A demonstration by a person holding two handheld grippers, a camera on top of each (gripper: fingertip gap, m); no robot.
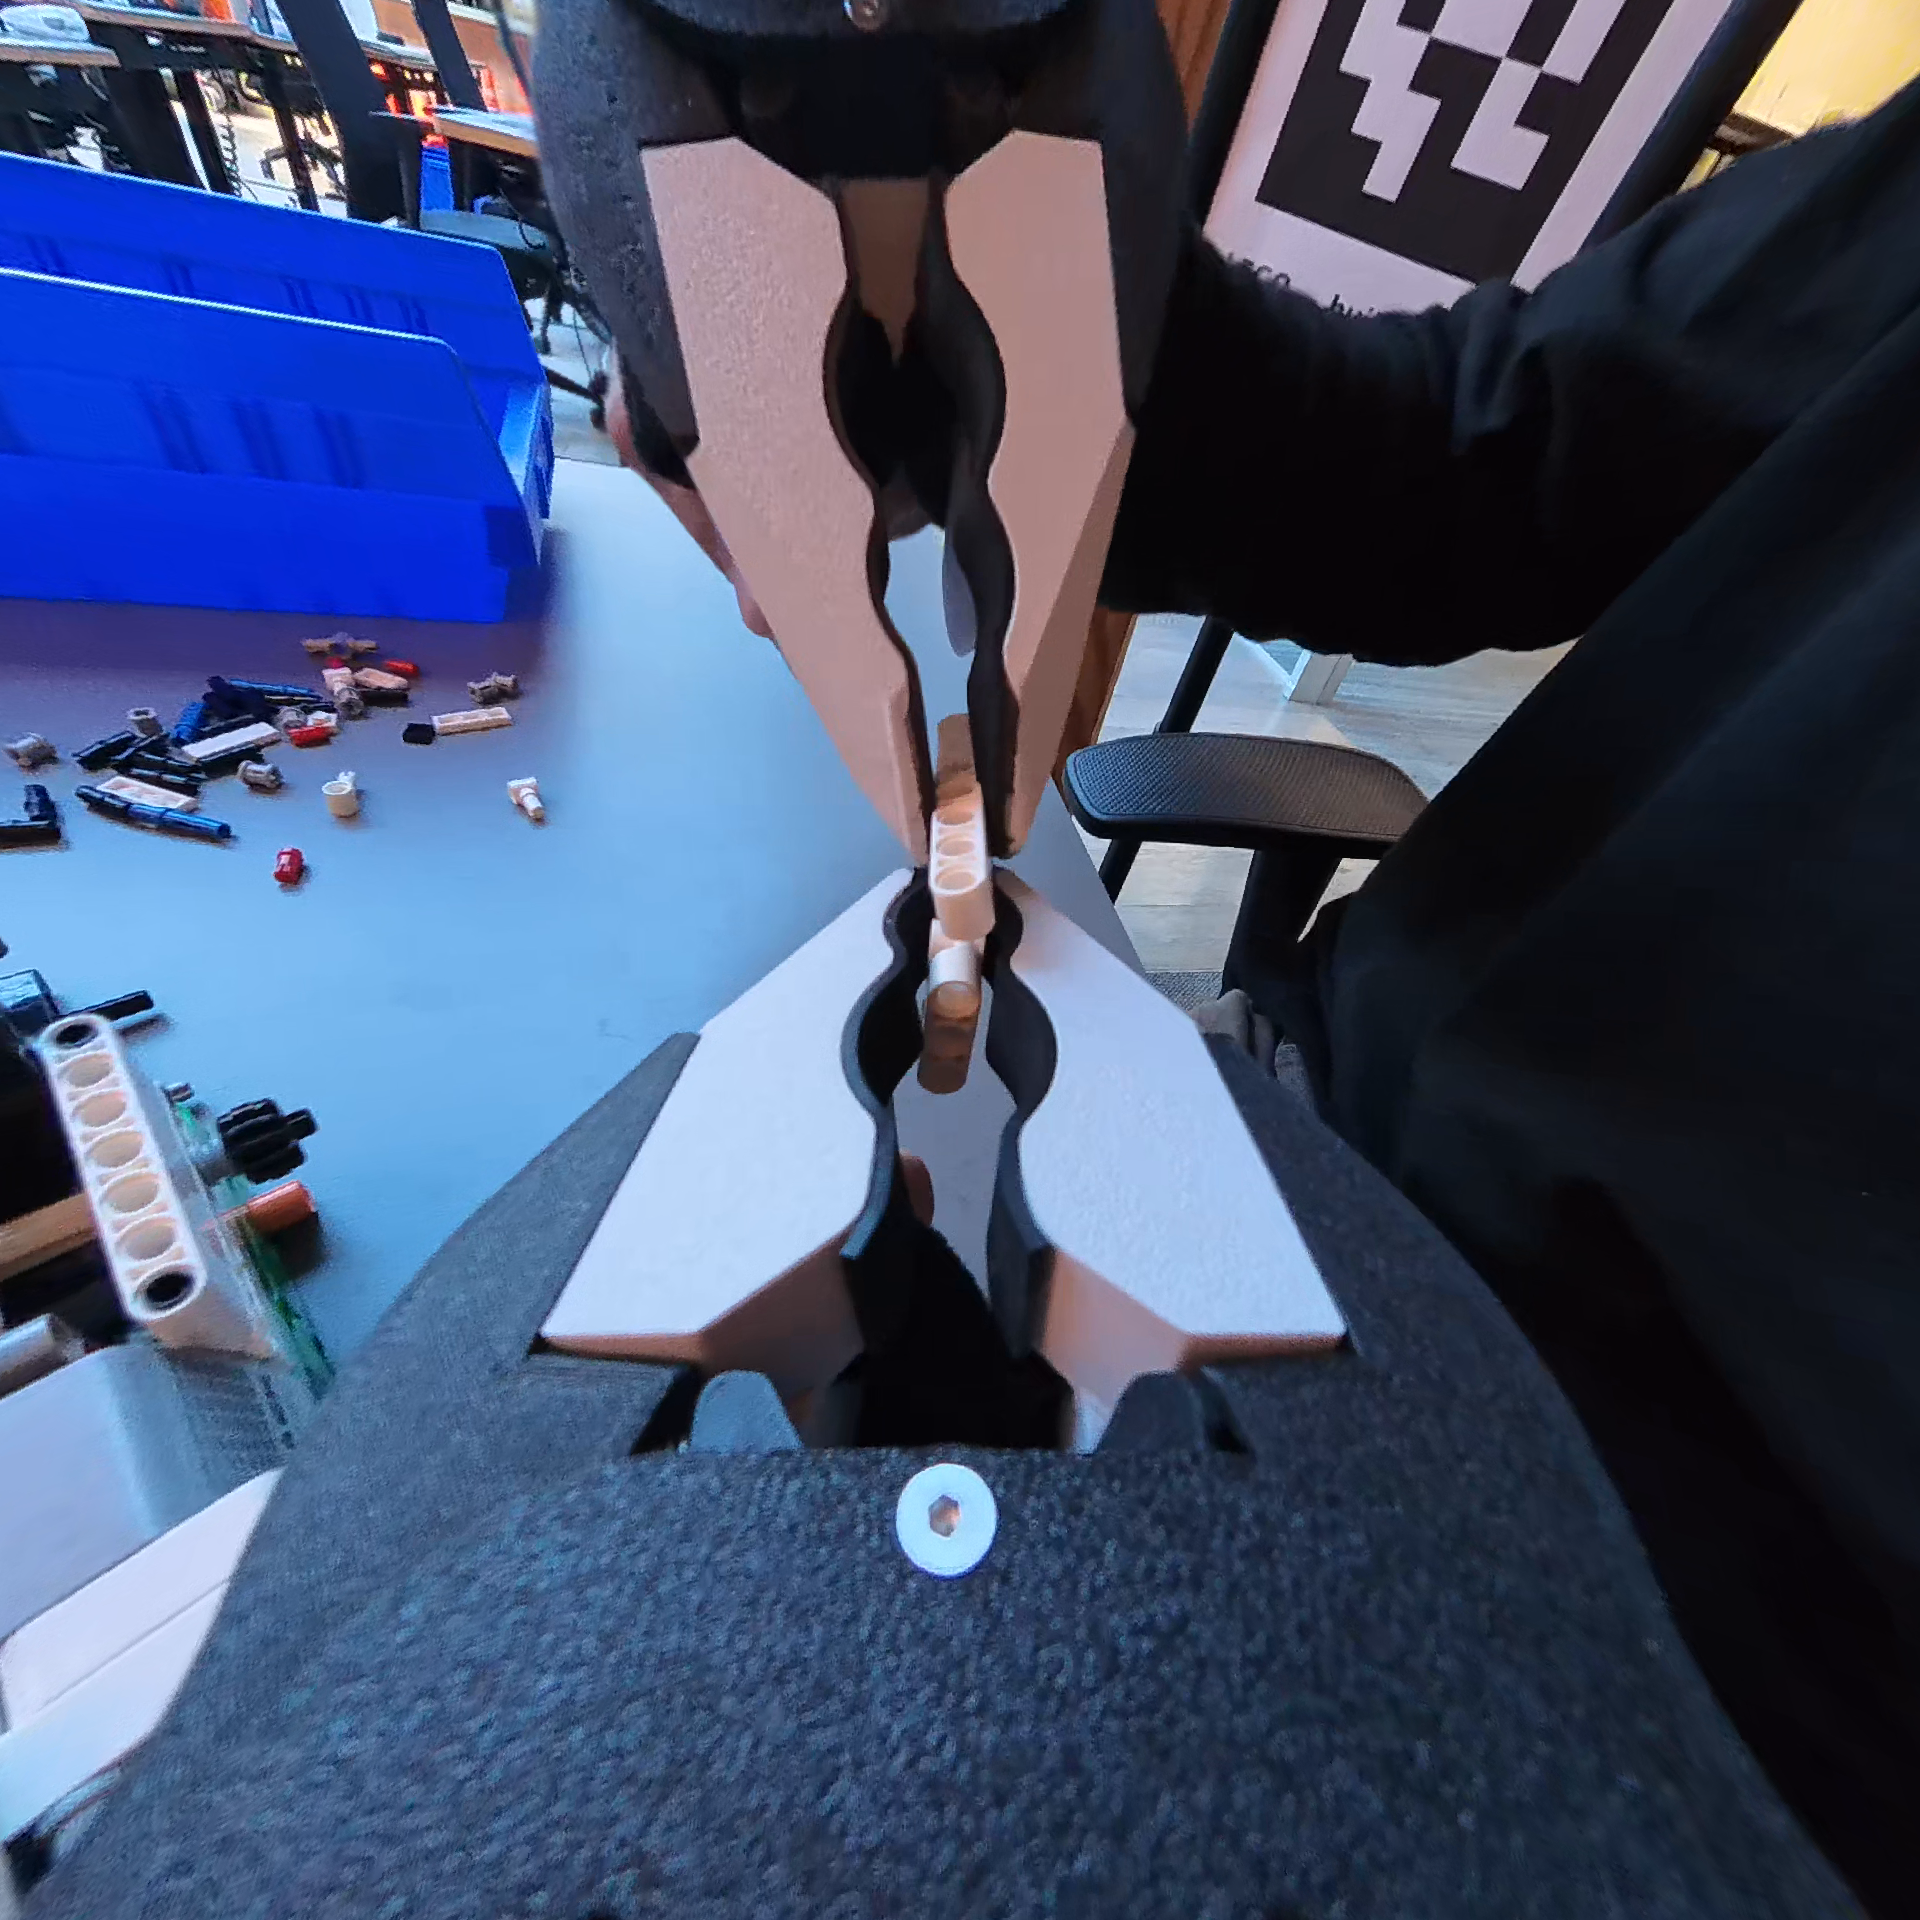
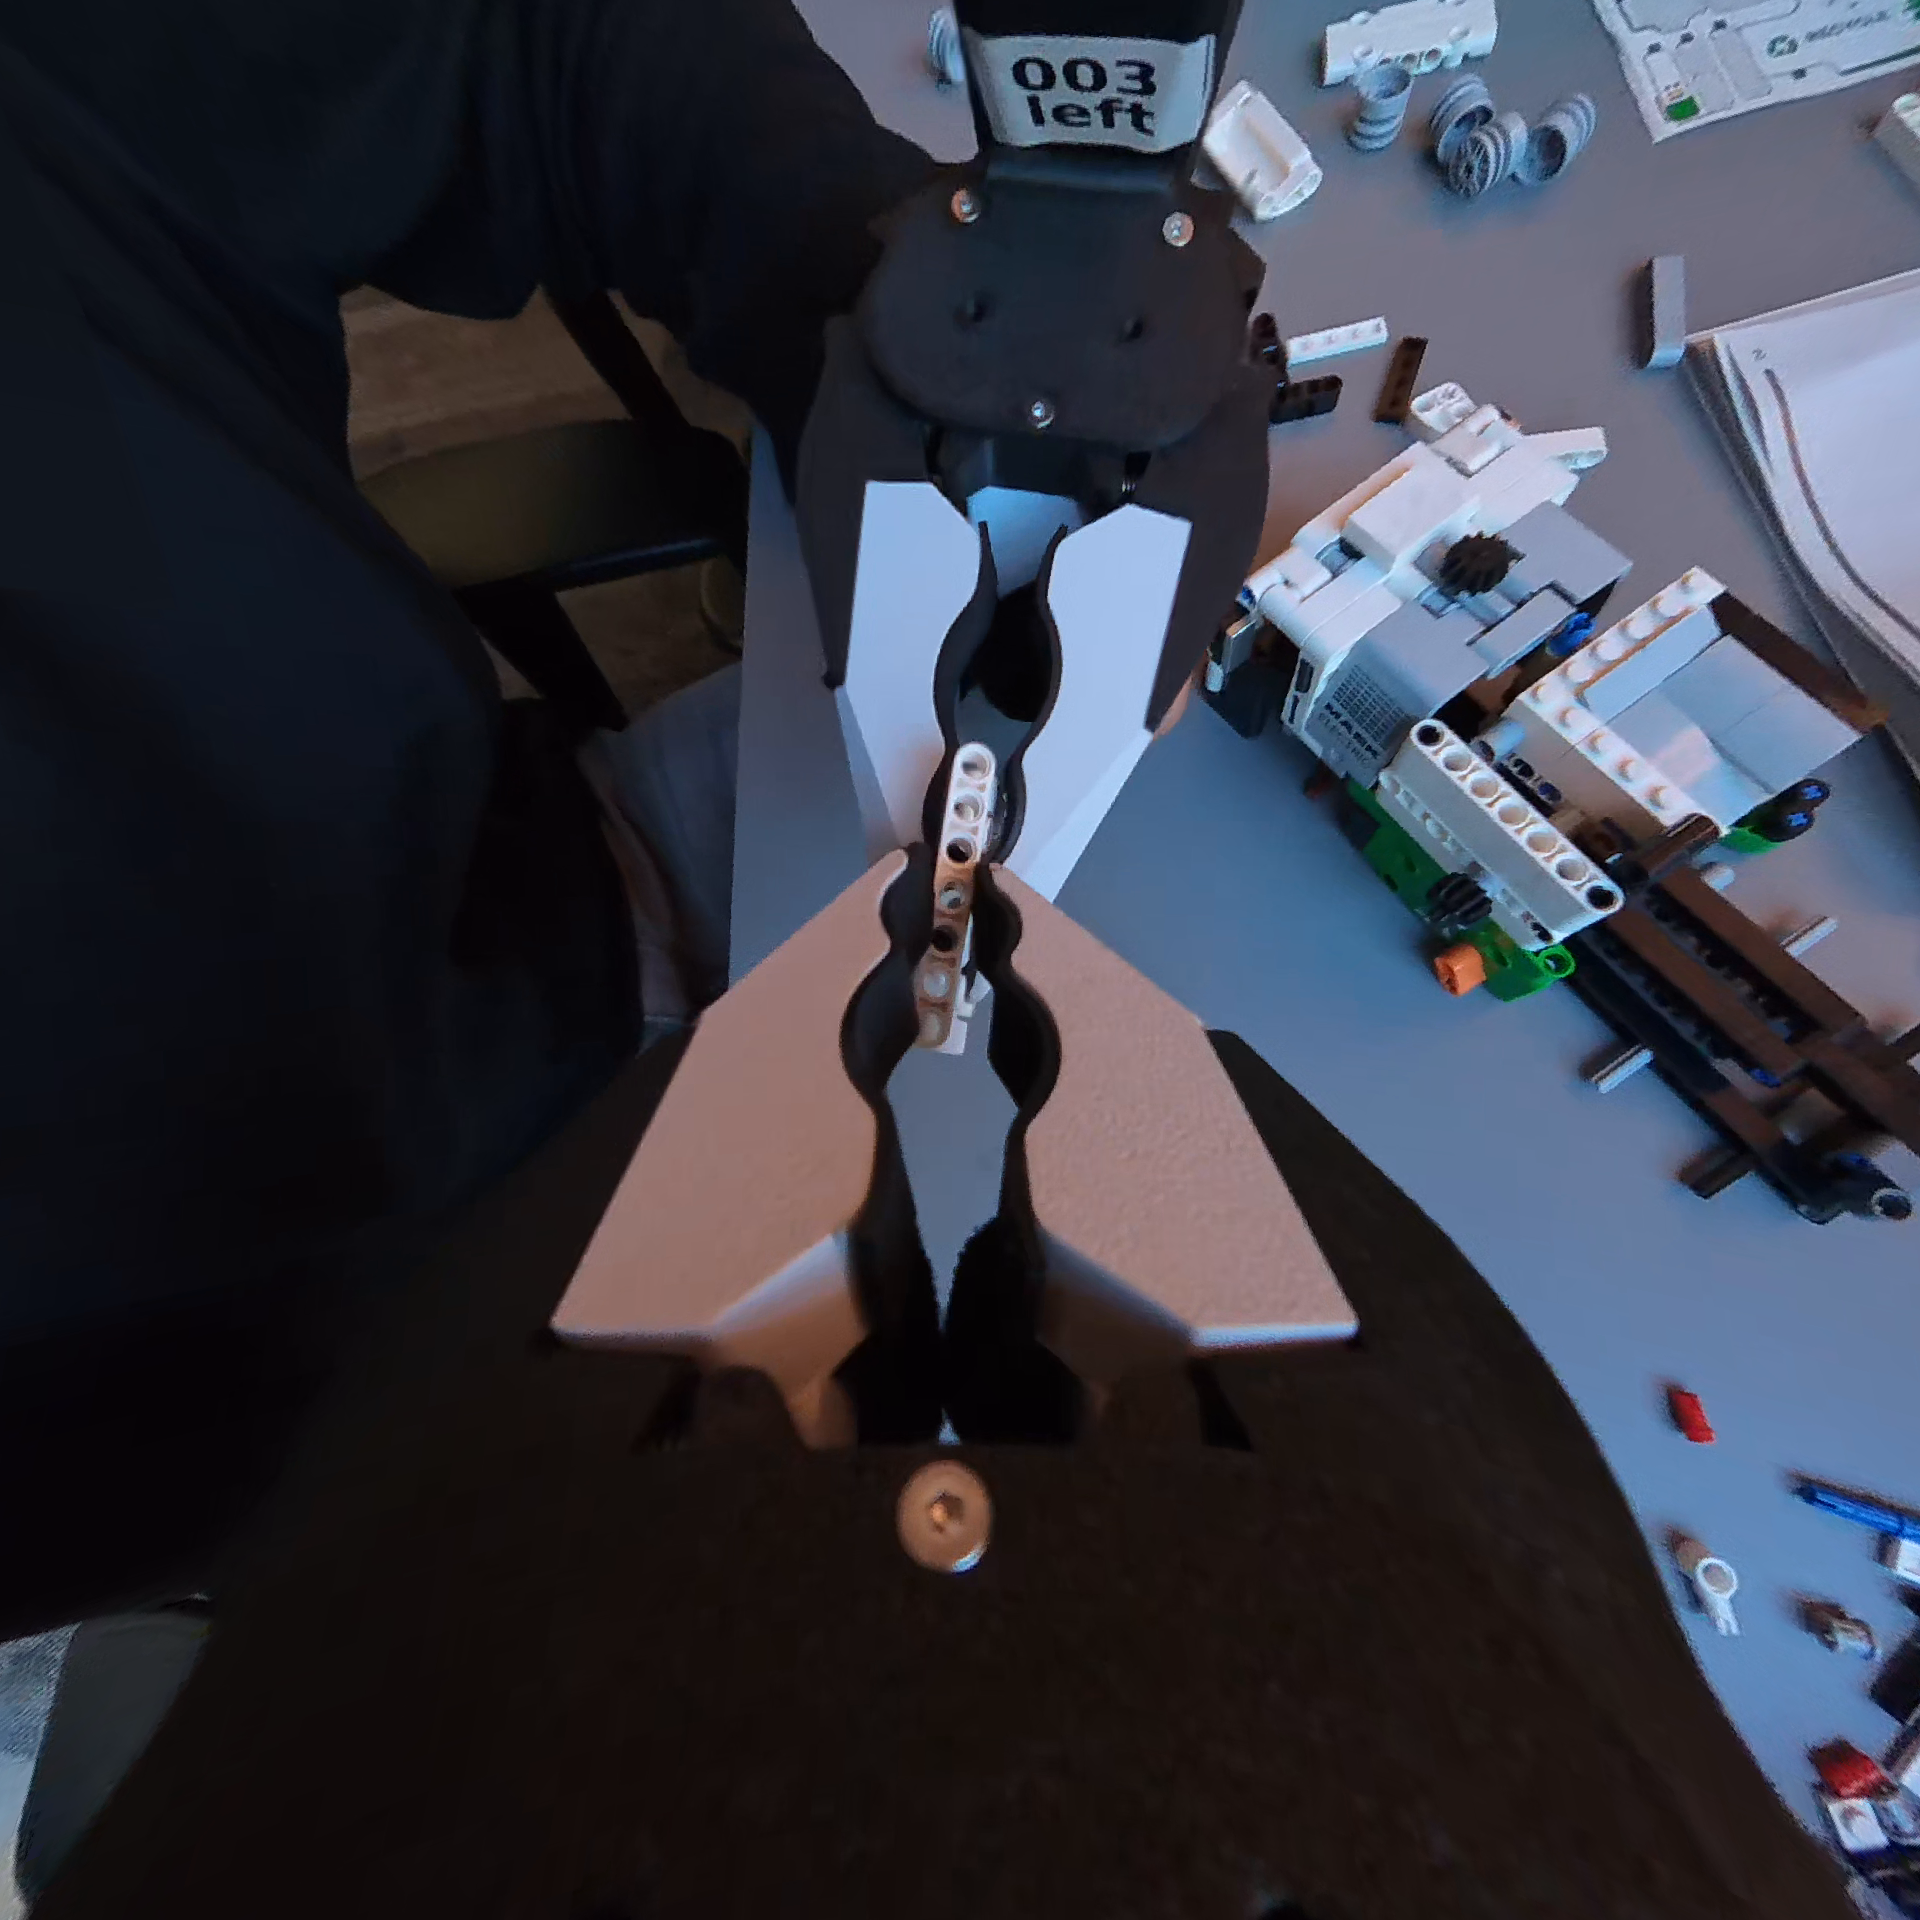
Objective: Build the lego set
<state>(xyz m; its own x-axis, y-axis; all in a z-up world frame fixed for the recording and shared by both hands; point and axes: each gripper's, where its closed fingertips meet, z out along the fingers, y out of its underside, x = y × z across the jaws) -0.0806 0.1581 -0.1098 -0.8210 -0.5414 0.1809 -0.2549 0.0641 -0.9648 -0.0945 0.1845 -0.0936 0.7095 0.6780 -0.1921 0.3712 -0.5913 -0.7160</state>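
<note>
A thin white lego beam with holes (image 2: 957, 894) is held in the air between both grippers, above the near table edge. My left gripper (image 1: 956, 885) is shut on one end of the beam (image 1: 958, 862); a tan pin (image 1: 948, 1039) sticks out of it inside the jaws' hollow. My right gripper (image 2: 948, 868) is shut on the other end. The two grippers meet tip to tip: the right one (image 1: 961, 842) comes down from the top of the left wrist view, the left one (image 2: 971, 831) from the top of the right wrist view.
A partly built white, grey and green truck (image 2: 1455, 665) on a long black frame stands on the grey table (image 2: 1299, 1195); it also shows in the left wrist view (image 1: 125, 1164). Loose small parts (image 1: 208, 748), blue bins (image 1: 260, 416), grey wheels (image 2: 1496, 135), a booklet (image 2: 1829, 468), a black chair (image 1: 1236, 790). The grippers are tip to tip, or close to it.
</note>
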